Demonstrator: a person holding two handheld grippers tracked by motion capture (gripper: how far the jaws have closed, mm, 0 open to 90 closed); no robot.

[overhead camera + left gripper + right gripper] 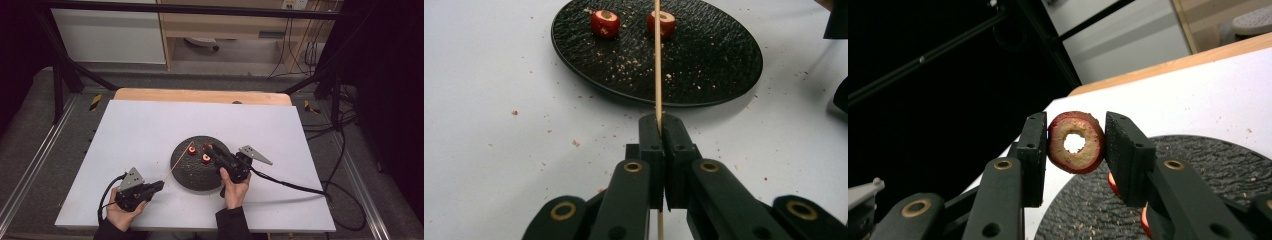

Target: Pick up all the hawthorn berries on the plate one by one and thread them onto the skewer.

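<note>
Your table (150,125) is a white sheet over a wooden top, with grey floor, black frame posts and a pale cabinet beyond it. Ahead of both tools sits a round black textured plate (192,172), dusted with pale crumbs that also scatter onto the white surface around it.

Your left tool (159,186) is clenched on a thin wooden skewer (181,159). Its long axis runs straight out from the jaws, forward and to your right, rising over the plate's near edge, its far tip reaching the red pieces. In the left gripper view the skewer (657,60) stands as a vertical line between the closed jaws, its butt end showing below them.

Your right tool (1074,145) is grasping a red fruit ring (1076,142), held up off the plate. The ring has dark red skin, tan flesh and a cored hole through its middle, and that hole faces back along the tool toward you.

Two more red cored pieces (605,23) (666,21) rest on the plate's far part, beyond your left tool, cut faces up.
</note>
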